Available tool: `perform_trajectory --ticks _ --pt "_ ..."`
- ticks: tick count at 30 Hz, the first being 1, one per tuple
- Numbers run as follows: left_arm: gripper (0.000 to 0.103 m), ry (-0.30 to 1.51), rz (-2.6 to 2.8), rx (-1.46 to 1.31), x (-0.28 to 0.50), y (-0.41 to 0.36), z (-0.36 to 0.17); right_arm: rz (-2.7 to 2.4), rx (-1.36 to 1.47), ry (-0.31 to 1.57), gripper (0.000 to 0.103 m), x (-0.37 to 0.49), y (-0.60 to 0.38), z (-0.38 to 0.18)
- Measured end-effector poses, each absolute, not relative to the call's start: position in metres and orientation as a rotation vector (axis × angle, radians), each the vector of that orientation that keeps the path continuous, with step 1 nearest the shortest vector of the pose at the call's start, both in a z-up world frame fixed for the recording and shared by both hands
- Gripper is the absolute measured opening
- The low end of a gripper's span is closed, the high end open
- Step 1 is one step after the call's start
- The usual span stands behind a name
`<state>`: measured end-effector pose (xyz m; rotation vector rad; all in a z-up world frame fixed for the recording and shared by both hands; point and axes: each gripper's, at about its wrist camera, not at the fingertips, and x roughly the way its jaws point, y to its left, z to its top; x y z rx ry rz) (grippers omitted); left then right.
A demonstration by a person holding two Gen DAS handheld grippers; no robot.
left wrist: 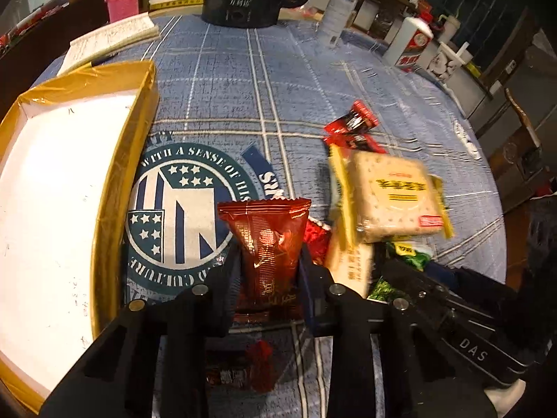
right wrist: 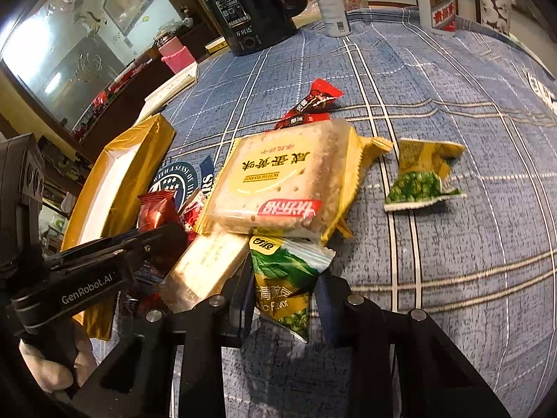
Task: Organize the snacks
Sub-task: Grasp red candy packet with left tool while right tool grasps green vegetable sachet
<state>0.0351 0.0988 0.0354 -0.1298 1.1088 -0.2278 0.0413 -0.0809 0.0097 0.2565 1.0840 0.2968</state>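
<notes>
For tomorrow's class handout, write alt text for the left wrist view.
The left gripper is shut on a red foil snack packet above a blue plaid tablecloth. An empty gold-rimmed box sits to its left; cracker packs lie to its right.

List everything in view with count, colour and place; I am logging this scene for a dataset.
gold tray: 1, gold rim, white floor, left.
dark red packet: 1, in left gripper.
green pea packet: 1, green-yellow, in right gripper.
second pea packet: 1, lying apart, right.
cracker packs: 2, beige-yellow, stacked centre.
small red candies: 2, behind crackers.
kettle: 1, black, far edge.
pink bottle: 1, far left.
white bottle: 1, red label, far right.
left gripper: black.
right gripper: black.
</notes>
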Motion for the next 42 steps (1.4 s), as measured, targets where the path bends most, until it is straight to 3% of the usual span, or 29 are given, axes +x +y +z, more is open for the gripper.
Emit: perform_trajectory --ticks 12,26,34,42 --pt "0.027 1.028 -0.169 -0.29 0.007 0.176 0.082 0.379 0.285 1.032 0.03 0.019 -0.057 0.052" --pt "0.028 1.065 0.123 -0.275 -0.024 0.306 0.06 0.707 0.156 1.059 0.03 0.018 0.119 0.071" --pt "0.03 1.1 0.113 -0.379 -0.032 0.342 0.052 0.73 0.063 1.12 0.034 0.011 0.18 0.043" --pt "0.032 1.06 0.074 -0.403 -0.023 0.342 0.069 0.689 0.105 1.077 0.038 0.012 0.163 0.057"
